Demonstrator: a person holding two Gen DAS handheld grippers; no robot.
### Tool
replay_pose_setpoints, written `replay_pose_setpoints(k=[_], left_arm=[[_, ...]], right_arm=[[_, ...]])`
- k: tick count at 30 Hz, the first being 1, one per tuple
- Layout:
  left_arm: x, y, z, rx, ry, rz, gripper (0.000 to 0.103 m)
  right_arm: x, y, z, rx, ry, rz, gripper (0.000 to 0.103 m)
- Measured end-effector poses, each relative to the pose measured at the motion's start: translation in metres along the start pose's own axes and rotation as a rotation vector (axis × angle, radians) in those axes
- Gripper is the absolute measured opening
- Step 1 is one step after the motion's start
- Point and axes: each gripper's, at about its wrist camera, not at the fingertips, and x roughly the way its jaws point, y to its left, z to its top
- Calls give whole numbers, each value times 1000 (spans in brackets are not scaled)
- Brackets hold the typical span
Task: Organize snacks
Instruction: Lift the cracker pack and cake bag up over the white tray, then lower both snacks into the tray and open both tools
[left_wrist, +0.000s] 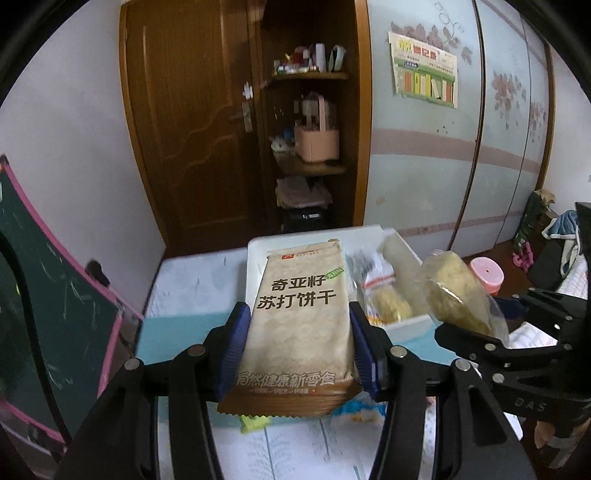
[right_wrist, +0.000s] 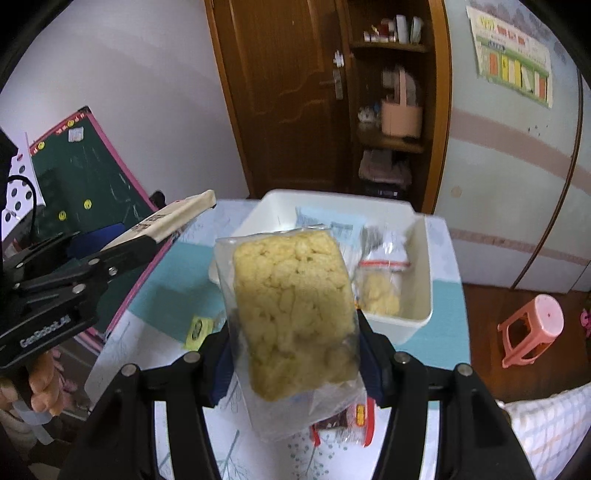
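Bedroom worktop (right_wrist: 448, 258) seen below, cracker packet (left_wrist: 301, 325) is clamped across its width in the left gripper (left_wrist: 299, 354), clear bag of puffed cake (right_wrist: 295, 314) in the right gripper (right_wrist: 295, 365), both light, crinkly, probably crushable, white bin (right_wrist: 421, 258) just beyond.
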Motion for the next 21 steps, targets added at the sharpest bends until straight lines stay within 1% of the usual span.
replay_pose_setpoints(k=[4, 9, 12, 16, 21], left_arm=[[0, -2, 29, 28, -50, 25, 51], [2, -6, 64, 45, -90, 45, 51], [8, -9, 81, 53, -104, 51, 51], [24, -13, 95, 62, -104, 58, 51], [56, -15, 104, 51, -71, 51, 51]], right_arm=[[-11, -3, 24, 7, -48, -19, 57], [-20, -11, 53, 37, -98, -48, 57], [-19, -15, 69, 46, -116, -72, 57], [-9, -24, 84, 74, -120, -91, 57], [15, -37, 99, 113, -101, -110, 57]])
